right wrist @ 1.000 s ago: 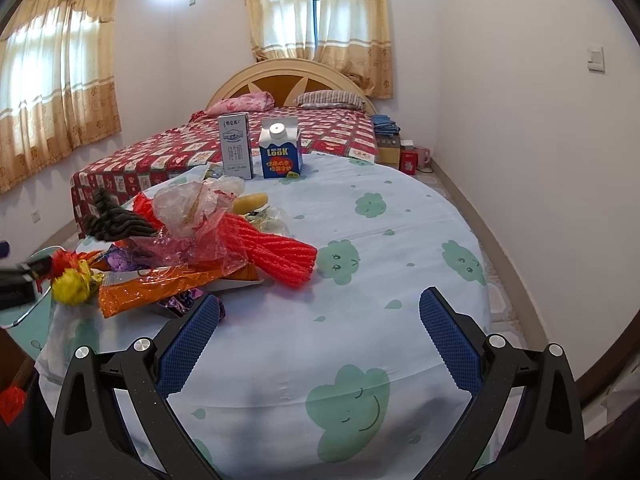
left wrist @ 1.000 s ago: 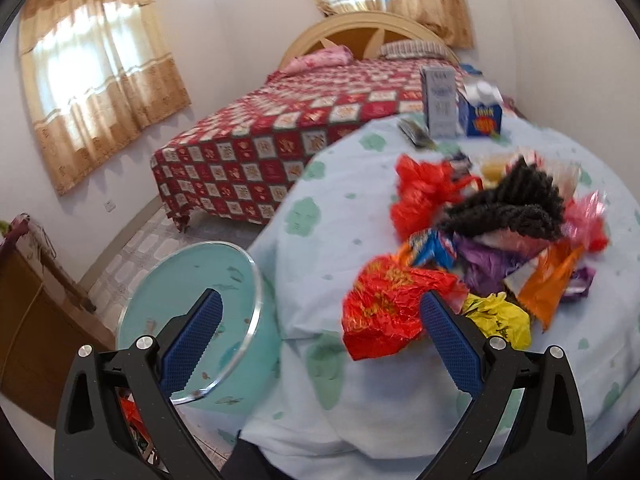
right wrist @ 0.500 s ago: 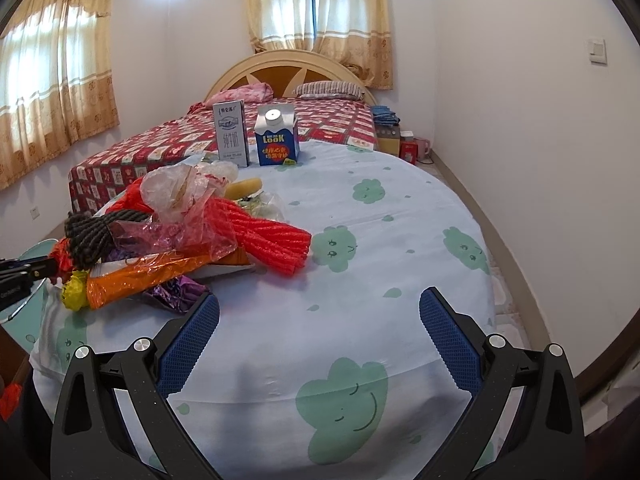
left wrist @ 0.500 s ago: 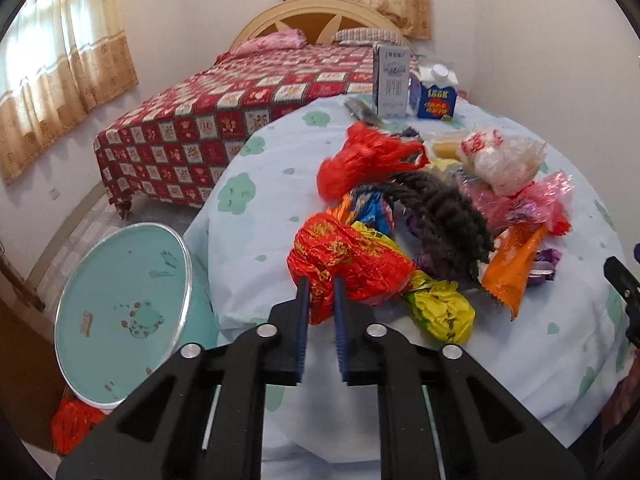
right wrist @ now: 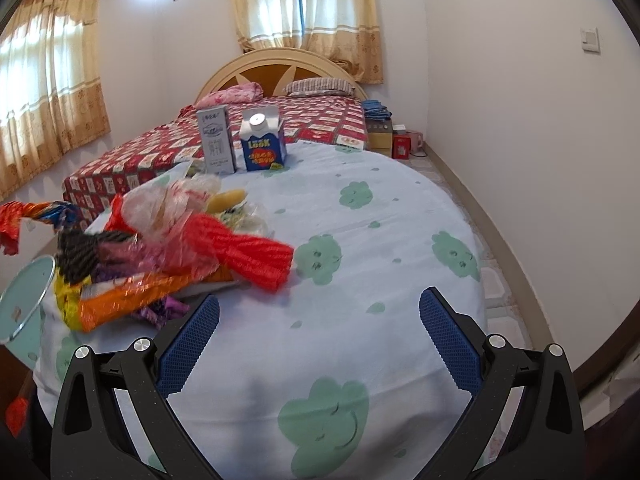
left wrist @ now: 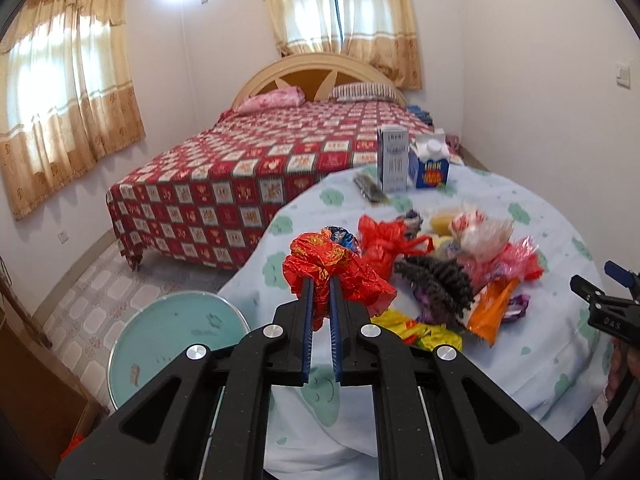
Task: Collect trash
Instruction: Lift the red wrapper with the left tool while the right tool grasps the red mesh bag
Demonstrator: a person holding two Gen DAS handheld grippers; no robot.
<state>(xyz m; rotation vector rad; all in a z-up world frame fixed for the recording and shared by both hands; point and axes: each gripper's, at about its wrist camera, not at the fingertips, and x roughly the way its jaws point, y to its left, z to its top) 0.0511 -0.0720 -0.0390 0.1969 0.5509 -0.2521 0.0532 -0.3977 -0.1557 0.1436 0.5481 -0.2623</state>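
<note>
left fingers: the left gripper (left wrist: 320,280) is pinching a red wrapper (left wrist: 334,266); the gap between the blue pads (left wrist: 307,312) is narrow, with foil bunching between and above the tips.
change: a second ago these fingers were standing wide around the wrapper on the cloth; half a second ago they were nearly together on it; now the wrapper is riding up off the pile with them.
meaning: the grab looks done, so judging the lift is underway and the carry to the bin comes next.
wrapper: crumpled, hanging to both sides of the tips, looking clear of the table (left wrist: 520,344); in the right view it is showing at far left (right wrist: 16,220), above the table edge.
bin: teal, round, open bin (left wrist: 176,344) sitting on the floor below and left of the left fingers, just beside the table edge.
pile: remaining trash (left wrist: 460,276) is lying right of and beyond the left tips: red bag, dark knit thing, orange and yellow wrappers.
cartons: two cartons (left wrist: 412,162) standing far beyond the pile.
right fingers: the right gripper (right wrist: 318,336) is hovering wide apart, holding nothing, over bare cloth, with the pile (right wrist: 168,264) to its front left.
risk: foil is thin and slippery, so it could slip free during the swing to the bin.
</note>
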